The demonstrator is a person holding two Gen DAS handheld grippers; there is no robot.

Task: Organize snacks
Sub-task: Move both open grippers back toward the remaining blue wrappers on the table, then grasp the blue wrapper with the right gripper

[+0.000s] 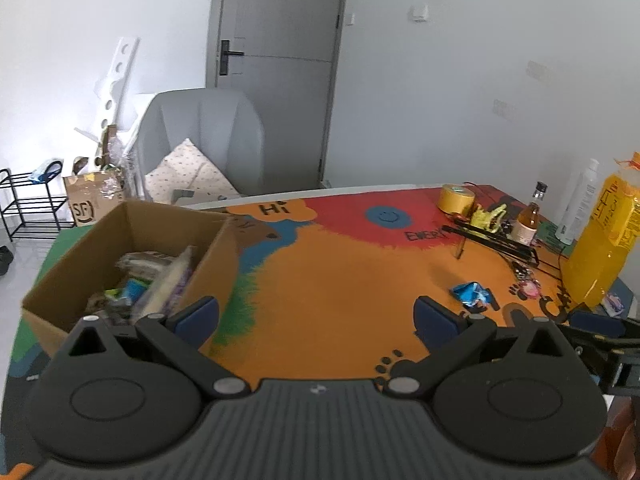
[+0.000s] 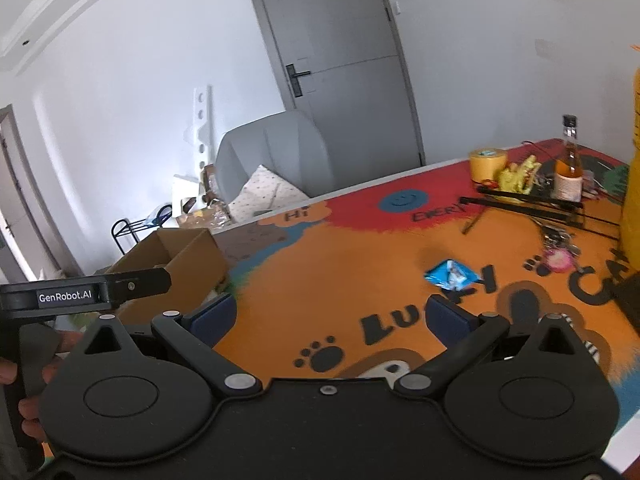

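Step in hand, by my reading: fetch next snack. My right gripper (image 2: pixel 330 318) and left gripper (image 1: pixel 316 318) both wide, empty. Blue packet (image 2: pixel 452 275) lies on mat, right; cardboard box (image 1: pixel 132 240) far left, part-filled. Next: straddle packet, pinch.

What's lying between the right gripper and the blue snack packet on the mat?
Nothing: only bare orange mat separates the open right gripper from the blue snack packet, per the right wrist view.

A crumpled blue snack packet (image 2: pixel 452 275) lies on the orange mat, well apart from the snack-filled cardboard box (image 1: pixel 208 256).
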